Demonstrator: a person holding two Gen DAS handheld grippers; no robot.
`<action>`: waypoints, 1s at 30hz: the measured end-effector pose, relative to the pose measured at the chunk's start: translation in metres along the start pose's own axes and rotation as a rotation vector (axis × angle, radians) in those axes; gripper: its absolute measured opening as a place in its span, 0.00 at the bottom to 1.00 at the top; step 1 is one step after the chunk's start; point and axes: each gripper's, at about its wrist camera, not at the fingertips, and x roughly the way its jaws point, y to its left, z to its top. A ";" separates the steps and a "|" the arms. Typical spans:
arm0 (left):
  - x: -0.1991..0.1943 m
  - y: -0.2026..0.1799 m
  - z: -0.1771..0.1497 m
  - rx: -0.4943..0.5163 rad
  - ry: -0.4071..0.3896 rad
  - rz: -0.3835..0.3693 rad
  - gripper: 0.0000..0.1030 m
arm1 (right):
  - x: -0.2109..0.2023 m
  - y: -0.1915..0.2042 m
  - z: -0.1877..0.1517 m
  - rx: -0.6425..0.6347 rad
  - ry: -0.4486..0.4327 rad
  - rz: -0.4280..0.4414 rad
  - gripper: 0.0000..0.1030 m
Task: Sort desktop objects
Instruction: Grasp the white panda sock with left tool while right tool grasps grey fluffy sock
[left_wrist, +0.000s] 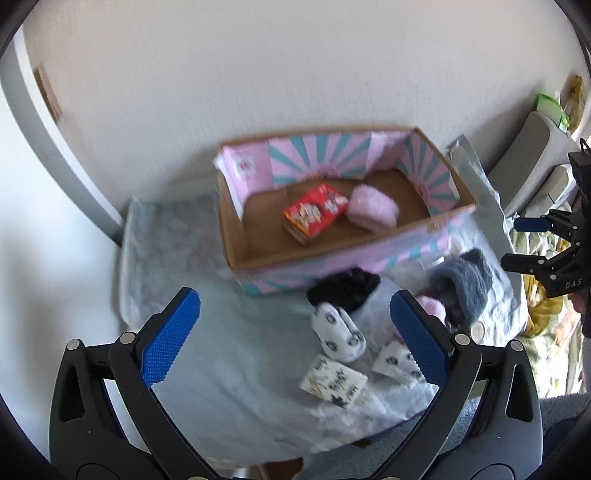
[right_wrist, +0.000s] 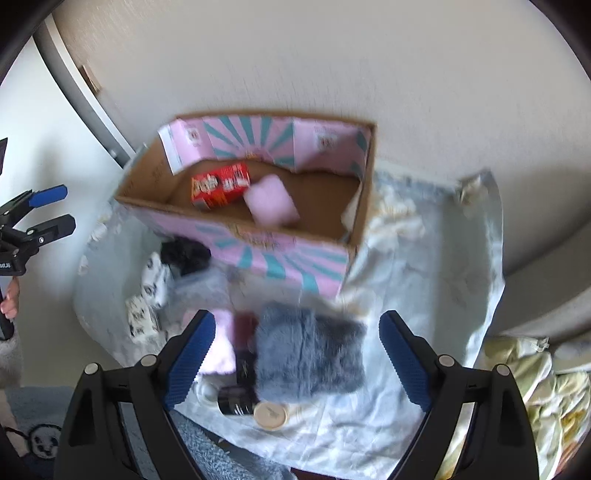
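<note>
Hovered above a cloth-covered worktop (right_wrist: 424, 295), right tool (right_wrist: 295, 354) spread wide and empty over the grey furry pouch (right_wrist: 310, 354); left tool (left_wrist: 295, 332) likewise agape, holding nothing, over the panda-print socks (left_wrist: 338, 332). Judged best: lower straight, bracket the pouch across its narrow width, close gently, lift clear of the black bottle (right_wrist: 236, 404) tucked under its near-left edge, then carry to the far cardboard box (right_wrist: 354, 206), already holding a red carton (right_wrist: 219, 186) and pink pouch (right_wrist: 271, 201). Blurred throughout; dark bundle (right_wrist: 184, 254) by the box unidentifiable; pink item beneath the pouch mostly hidden.
</note>
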 end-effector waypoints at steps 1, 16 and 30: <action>0.007 -0.003 -0.006 -0.005 0.016 -0.008 1.00 | 0.004 -0.001 -0.005 0.005 0.012 0.000 0.86; 0.080 -0.031 -0.042 -0.060 0.133 -0.020 1.00 | 0.058 -0.020 -0.041 0.102 0.139 0.022 0.86; 0.115 -0.027 -0.044 -0.104 0.166 -0.024 0.88 | 0.094 -0.027 -0.038 0.114 0.163 0.053 0.86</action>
